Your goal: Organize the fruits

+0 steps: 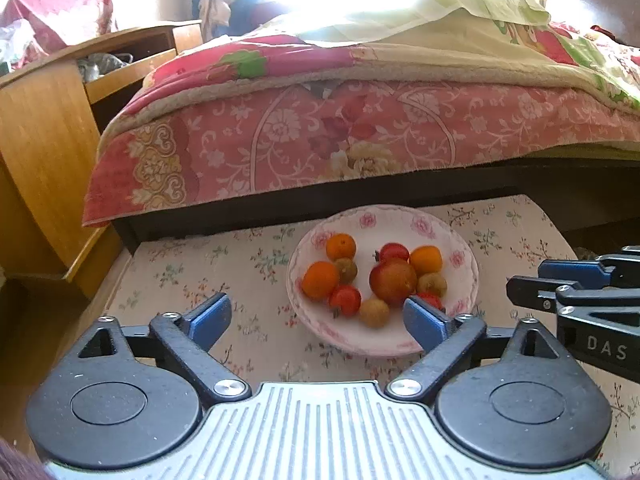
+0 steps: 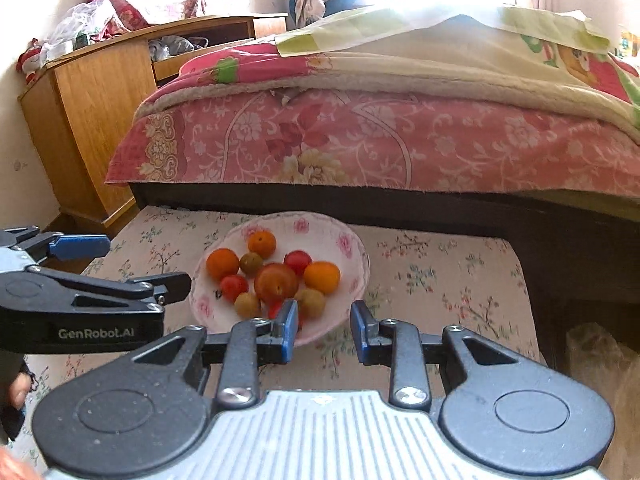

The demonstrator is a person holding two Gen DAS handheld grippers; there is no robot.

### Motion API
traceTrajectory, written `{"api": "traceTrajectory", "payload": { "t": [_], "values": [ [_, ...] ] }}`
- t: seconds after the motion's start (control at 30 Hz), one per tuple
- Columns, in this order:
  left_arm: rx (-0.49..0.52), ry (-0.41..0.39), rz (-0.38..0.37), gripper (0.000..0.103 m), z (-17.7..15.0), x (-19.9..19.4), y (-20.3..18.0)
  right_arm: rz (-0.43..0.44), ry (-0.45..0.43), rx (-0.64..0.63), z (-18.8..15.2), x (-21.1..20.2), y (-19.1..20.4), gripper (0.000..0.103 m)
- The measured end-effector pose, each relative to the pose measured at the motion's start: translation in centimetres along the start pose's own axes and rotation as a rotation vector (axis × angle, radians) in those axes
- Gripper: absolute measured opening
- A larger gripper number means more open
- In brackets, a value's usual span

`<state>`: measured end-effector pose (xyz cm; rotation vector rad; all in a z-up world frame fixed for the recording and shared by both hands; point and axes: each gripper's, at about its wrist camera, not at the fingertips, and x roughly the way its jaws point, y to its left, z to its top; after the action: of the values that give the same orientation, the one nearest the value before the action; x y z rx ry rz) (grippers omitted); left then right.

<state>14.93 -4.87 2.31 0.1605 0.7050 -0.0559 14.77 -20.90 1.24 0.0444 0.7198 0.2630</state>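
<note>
A white bowl with pink flowers [image 1: 384, 216] [image 2: 280, 218] stands on a low table under a floral cloth [image 1: 200, 272]. In it lie a big red apple [image 1: 392, 282] [image 2: 276, 282], three oranges [image 1: 320, 280], small red fruits [image 1: 345, 300] and small yellow-brown fruits [image 1: 374, 312]. My left gripper [image 1: 316, 308] is open wide just short of the bowl's near rim, with nothing between its pads. My right gripper [image 2: 324, 308] hovers at the bowl's near right edge; its pads stand a narrow gap apart and hold nothing.
A bed with a pink floral cover [image 1: 320, 140] runs right behind the table. A wooden cabinet [image 1: 44, 152] stands at the left. A clear plastic bag [image 2: 600, 360] lies to the right of the table. Each gripper shows at the edge of the other's view.
</note>
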Motion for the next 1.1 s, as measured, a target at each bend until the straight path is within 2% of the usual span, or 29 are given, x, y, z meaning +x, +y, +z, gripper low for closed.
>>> {"api": "traceTrajectory", "payload": {
  "t": [0.13, 0.37, 1.1],
  "values": [
    [-0.002, -0.008, 0.019, 0.103, -0.8, -1.1, -0.2, -0.006, -0.013, 0.013, -0.6, -1.3, 0.2, 0.035],
    [-0.024, -0.008, 0.016, 0.103, -1.9, -2.7, -0.1, -0.017, -0.007, 0.036, -2.0, -2.8, 0.6, 0.036],
    [-0.010, 0.015, 0.026, 0.103, -4.4, -5.4, -0.8, -0.030, -0.008, 0.048, -4.7, -6.0, 2.1, 0.036]
  ]
}}
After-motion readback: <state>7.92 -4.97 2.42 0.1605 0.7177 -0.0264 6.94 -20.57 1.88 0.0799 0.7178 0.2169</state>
